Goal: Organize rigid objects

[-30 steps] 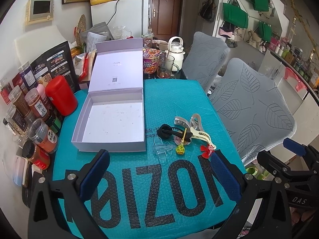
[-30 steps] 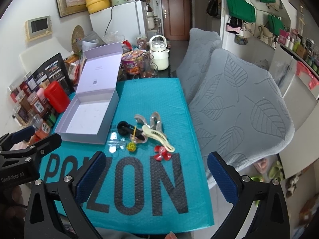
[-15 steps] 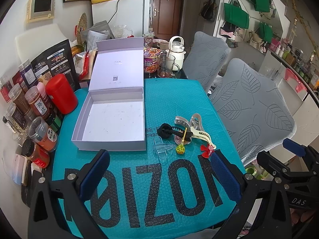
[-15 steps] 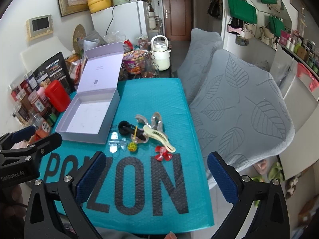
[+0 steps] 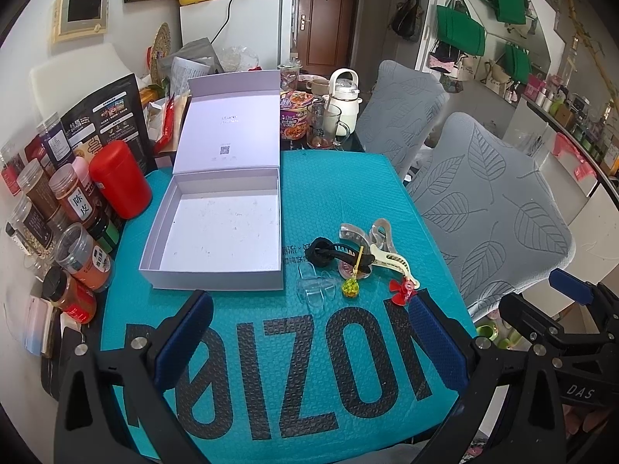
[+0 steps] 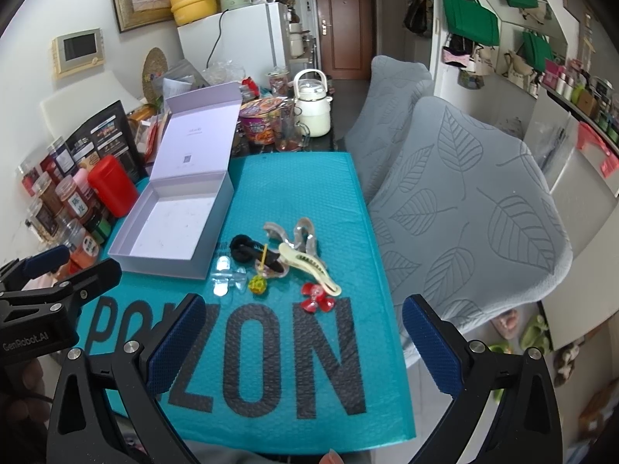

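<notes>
— Where does everything sit, left to right?

— Jars (image 5: 73,201) crowd the table's left edge beside a red canister (image 5: 120,179). Next, the open lilac box (image 5: 216,228), empty, its lid standing up at the far side. Just right of its near right corner lies the heap of hair clips (image 5: 348,259): a clear one, a black one, a cream claw, a green-yellow bauble, a red flower piece. They touch and overlap on the teal mat (image 5: 271,367).

— And the grippers?

— The left gripper (image 5: 309,342) and right gripper (image 6: 298,342) both hover over the mat's near edge, jaws spread wide, holding nothing.

— What might go wrong?

— I'd judge the tangle the main risk — lifting one clip could drag its neighbours toward the right edge, where the covered chairs (image 5: 483,201) stand close. The clear clip is hard to see, so a pinch may miss.

— Room to move?

— Plenty along the near mat; the left edge is tight.
</notes>
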`<move>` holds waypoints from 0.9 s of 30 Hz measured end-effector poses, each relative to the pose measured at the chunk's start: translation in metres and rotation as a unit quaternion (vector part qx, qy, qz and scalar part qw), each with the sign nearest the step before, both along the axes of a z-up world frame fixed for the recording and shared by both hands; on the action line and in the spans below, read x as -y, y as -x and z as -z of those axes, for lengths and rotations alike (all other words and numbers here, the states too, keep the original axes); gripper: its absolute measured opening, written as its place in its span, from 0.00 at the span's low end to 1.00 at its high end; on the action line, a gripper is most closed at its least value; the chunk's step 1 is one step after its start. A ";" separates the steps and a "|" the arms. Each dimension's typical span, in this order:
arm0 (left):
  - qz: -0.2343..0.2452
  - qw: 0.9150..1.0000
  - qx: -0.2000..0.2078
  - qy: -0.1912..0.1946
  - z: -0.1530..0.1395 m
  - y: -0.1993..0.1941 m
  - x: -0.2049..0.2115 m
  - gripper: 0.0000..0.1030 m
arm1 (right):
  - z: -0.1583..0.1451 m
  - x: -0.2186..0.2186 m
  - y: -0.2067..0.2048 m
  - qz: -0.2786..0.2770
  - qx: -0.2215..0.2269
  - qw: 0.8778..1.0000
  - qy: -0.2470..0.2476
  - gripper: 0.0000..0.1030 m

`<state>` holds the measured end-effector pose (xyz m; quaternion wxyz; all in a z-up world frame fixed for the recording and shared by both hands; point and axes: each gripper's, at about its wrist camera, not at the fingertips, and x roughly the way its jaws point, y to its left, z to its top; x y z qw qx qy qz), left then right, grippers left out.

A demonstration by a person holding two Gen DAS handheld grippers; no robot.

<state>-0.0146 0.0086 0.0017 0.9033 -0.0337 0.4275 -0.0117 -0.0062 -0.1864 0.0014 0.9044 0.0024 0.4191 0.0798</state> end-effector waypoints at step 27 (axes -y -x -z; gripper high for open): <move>-0.066 0.997 -0.019 0.043 0.006 -0.030 0.008 1.00 | -0.005 0.016 -0.044 -0.071 -0.004 0.997 -0.002 1.00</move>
